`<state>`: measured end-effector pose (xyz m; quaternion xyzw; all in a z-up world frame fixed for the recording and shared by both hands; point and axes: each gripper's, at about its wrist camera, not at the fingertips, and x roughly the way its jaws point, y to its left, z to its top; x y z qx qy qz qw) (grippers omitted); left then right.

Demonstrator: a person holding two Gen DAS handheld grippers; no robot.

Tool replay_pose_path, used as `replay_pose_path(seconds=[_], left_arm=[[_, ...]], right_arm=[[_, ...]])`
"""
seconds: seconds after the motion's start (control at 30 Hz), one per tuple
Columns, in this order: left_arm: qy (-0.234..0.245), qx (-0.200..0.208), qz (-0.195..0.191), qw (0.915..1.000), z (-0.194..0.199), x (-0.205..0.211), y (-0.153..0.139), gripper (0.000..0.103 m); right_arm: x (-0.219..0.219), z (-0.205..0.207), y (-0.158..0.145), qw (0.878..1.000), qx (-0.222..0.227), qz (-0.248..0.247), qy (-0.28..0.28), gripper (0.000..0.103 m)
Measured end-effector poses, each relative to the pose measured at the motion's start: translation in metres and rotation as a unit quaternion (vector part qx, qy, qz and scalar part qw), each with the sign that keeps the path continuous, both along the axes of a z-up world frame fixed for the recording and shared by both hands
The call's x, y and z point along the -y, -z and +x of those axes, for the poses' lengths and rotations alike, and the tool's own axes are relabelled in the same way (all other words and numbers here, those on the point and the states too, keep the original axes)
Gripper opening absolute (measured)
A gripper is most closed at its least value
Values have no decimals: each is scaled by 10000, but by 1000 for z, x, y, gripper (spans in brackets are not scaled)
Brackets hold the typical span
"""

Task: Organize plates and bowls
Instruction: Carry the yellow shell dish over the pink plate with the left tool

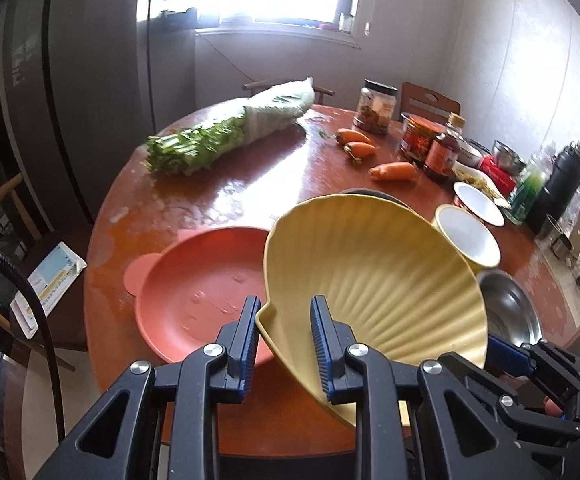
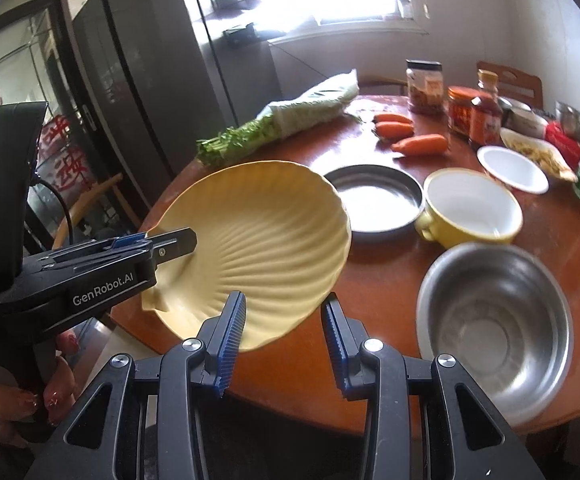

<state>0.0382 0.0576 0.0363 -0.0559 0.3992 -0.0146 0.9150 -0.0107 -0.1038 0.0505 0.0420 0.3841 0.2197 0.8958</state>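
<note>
Left wrist view: the shell-shaped yellow plate (image 1: 374,276) is clamped at its rim by the left gripper (image 1: 285,344), raised tilted above the table (image 1: 217,184) beside the pink plate (image 1: 205,292).

Right wrist view: the right gripper (image 2: 283,340) is seen with jaws apart, holding nothing. The plate is judged stiff, light and slippery; the rim serves best.

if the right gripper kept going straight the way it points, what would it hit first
Most likely the yellow shell plate, which the left gripper holds tilted above the table: its near rim already sits at the right gripper, whose jaws look open. Depth is unclear; past it comes the round wooden table.
</note>
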Motion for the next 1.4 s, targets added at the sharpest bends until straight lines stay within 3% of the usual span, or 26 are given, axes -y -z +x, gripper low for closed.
replay_pose_path(seconds=[0.63,1.4], left_arm=[[-460,160,-54,9988,14,-50,-10,26],[-736,-246,-206,9968,36,-82,33,26]], right_arm=[[-55,41,-20,9977,395,-293,-463,41],[-96,73,14,9960,1,-497,-747,41]])
